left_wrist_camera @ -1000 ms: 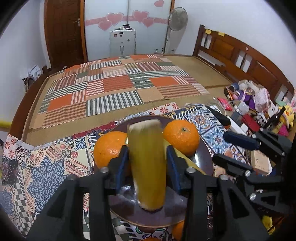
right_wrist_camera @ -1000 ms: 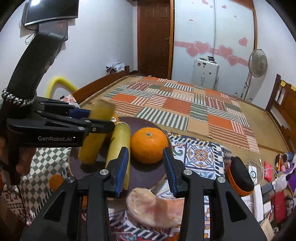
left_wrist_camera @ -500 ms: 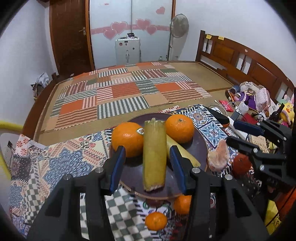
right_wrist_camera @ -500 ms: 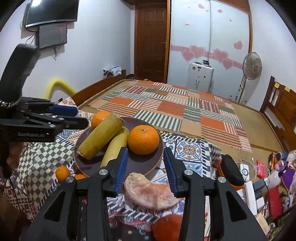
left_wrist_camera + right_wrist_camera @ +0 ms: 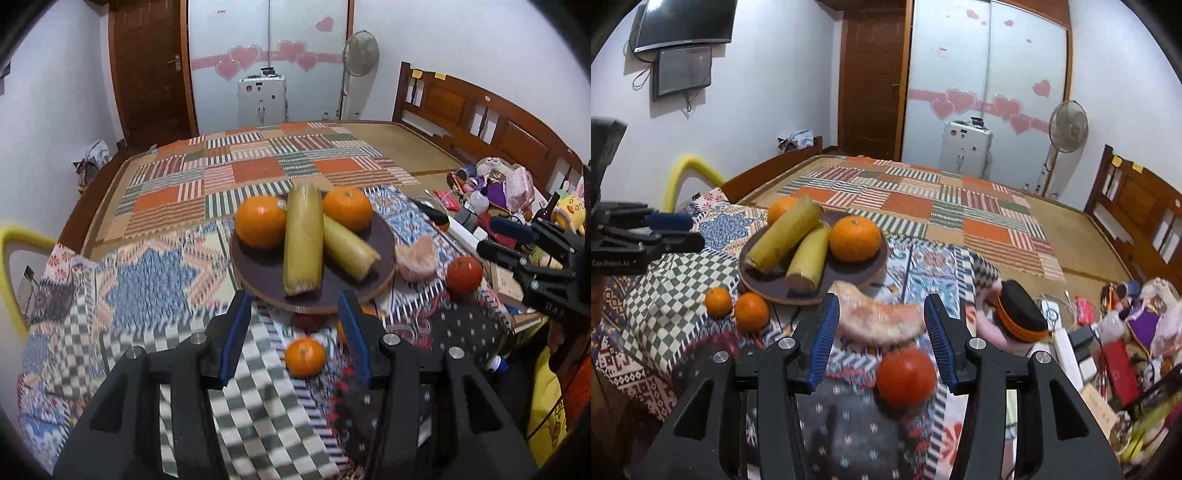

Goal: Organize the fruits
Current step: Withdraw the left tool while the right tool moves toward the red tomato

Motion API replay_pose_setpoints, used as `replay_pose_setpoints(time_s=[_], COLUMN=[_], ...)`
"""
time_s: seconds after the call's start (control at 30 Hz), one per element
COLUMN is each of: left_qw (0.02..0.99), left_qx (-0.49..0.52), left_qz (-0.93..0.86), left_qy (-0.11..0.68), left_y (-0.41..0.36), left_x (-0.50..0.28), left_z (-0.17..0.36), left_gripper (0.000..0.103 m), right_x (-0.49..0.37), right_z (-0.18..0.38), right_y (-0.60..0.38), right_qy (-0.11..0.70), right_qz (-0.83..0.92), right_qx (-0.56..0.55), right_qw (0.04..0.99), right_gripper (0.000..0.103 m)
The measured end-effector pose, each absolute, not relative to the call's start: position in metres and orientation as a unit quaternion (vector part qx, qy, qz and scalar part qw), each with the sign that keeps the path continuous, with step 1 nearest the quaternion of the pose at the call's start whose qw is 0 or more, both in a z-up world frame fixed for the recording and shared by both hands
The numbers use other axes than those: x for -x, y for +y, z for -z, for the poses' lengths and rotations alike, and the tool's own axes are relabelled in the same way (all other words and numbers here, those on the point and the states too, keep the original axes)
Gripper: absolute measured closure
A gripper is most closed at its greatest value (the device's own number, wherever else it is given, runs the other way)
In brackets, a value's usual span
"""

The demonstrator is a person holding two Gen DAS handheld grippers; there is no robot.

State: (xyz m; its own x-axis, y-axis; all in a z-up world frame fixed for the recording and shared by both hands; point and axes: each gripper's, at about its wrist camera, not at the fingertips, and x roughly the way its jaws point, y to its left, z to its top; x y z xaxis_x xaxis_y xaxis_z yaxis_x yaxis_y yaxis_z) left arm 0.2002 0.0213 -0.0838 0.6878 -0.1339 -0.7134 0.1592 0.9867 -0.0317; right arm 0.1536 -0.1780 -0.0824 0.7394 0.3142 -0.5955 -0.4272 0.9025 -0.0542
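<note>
A dark round plate [image 5: 266, 273] [image 5: 849, 273] holds two oranges [image 5: 260, 226] [image 5: 347, 208] and two yellow-green stalk pieces [image 5: 303, 243] [image 5: 349, 249]. My left gripper [image 5: 293, 334] is open and empty, just short of the plate's near rim. A small orange [image 5: 305, 356] lies on the cloth between its fingers. My right gripper [image 5: 882, 338] is open and empty above a pale peeled fruit piece [image 5: 879, 319] and a red fruit [image 5: 905, 376]. Two small oranges [image 5: 718, 301] [image 5: 751, 312] lie left of the plate in the right wrist view.
Patterned cloths [image 5: 147, 280] cover the table. Clutter of toys, boxes and cables [image 5: 1108, 332] fills the right side. A black and orange case [image 5: 1019, 315] lies right of the peeled piece. A wooden bed with a patchwork mat [image 5: 258, 166] stands behind.
My left gripper let go of the stalk piece on the plate and pulled back towards me. My right gripper also drew back, and the peeled piece and red fruit came between its fingers.
</note>
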Motion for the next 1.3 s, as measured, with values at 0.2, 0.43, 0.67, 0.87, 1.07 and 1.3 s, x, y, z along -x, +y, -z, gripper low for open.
replay_pose_setpoints(time_s=[0.2,0.43,0.67,0.87,1.07,1.3], left_qw=[0.908,0.901,0.899,0.899,0.901,0.904], left_qx=[0.002,0.018,0.019,0.026,0.021,0.025], left_qz=[0.083,0.080,0.079,0.082,0.092,0.092], left_qy=[0.410,0.425,0.430,0.430,0.424,0.417], left_y=[0.020,0.024,0.026,0.027,0.023,0.027], left_x=[-0.184,-0.182,-0.189,-0.197,-0.203,-0.204], left_z=[0.114,0.140,0.153,0.161,0.163,0.164], left_gripper=[0.054,0.054,0.054,0.054,0.054,0.061], right_x=[-0.145,-0.149,-0.157,-0.168,-0.179,-0.178], right_z=[0.096,0.129,0.138,0.139,0.147,0.149], right_y=[-0.194,-0.195,-0.190,-0.192,-0.196,-0.189], right_qy=[0.316,0.347,0.344,0.344,0.358,0.355], right_qz=[-0.188,-0.183,-0.168,-0.159,-0.167,-0.172], right_qx=[0.079,0.070,0.081,0.087,0.068,0.080], right_qw=[0.927,0.917,0.920,0.922,0.916,0.915], right_gripper=[0.053,0.053,0.052,0.052,0.052,0.056])
